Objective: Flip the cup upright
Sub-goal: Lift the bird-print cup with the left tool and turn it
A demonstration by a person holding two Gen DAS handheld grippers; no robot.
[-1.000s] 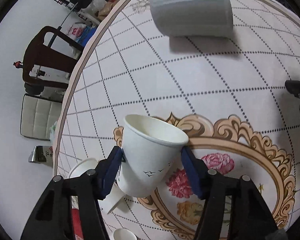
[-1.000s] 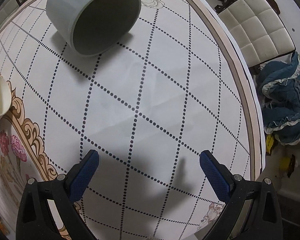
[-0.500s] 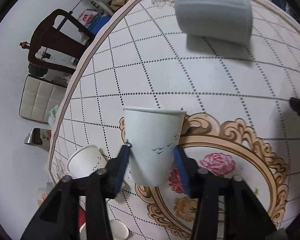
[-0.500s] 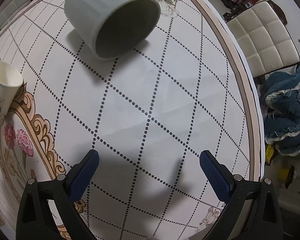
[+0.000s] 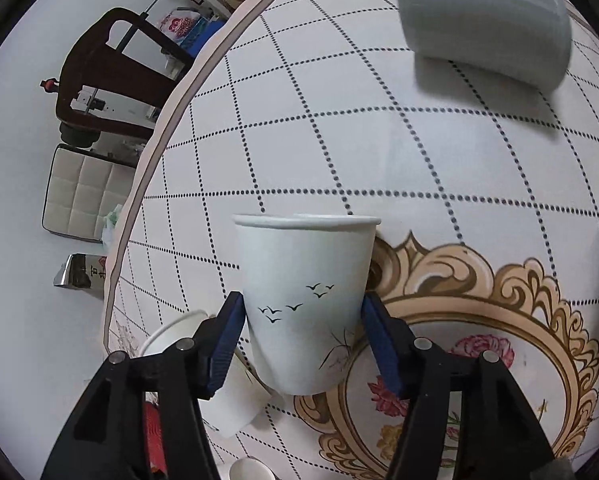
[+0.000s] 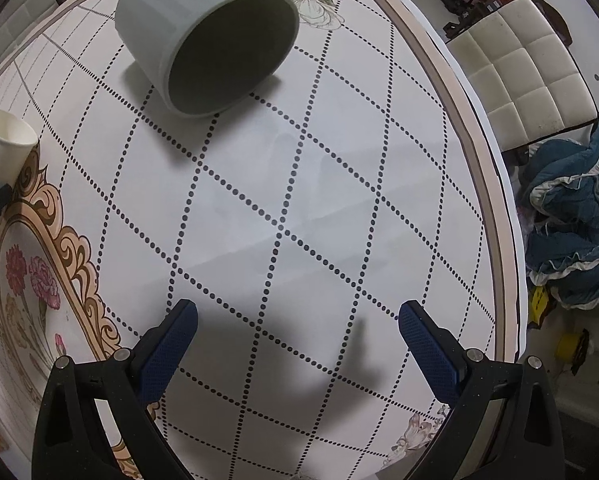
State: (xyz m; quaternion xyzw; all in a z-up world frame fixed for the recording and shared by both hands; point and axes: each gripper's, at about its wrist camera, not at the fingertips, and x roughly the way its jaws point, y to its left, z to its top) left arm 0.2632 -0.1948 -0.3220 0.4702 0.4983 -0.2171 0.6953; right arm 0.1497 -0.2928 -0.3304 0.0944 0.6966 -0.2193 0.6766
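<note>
A white paper cup with small bird prints stands upright, rim up, between the blue pads of my left gripper, which is shut on its lower half. The cup also shows at the left edge of the right wrist view. I cannot tell whether its base touches the table. My right gripper is open and empty, hovering over the patterned tablecloth.
A large grey cup lies on its side at the far side of the table, mouth toward my right gripper. More paper cups lie behind the left fingers. Table edge runs right; chairs and blue cloth beyond.
The left gripper has turned the paper cup from tilted to upright and closed tighter on it. The right gripper has drifted slightly, staying open.
</note>
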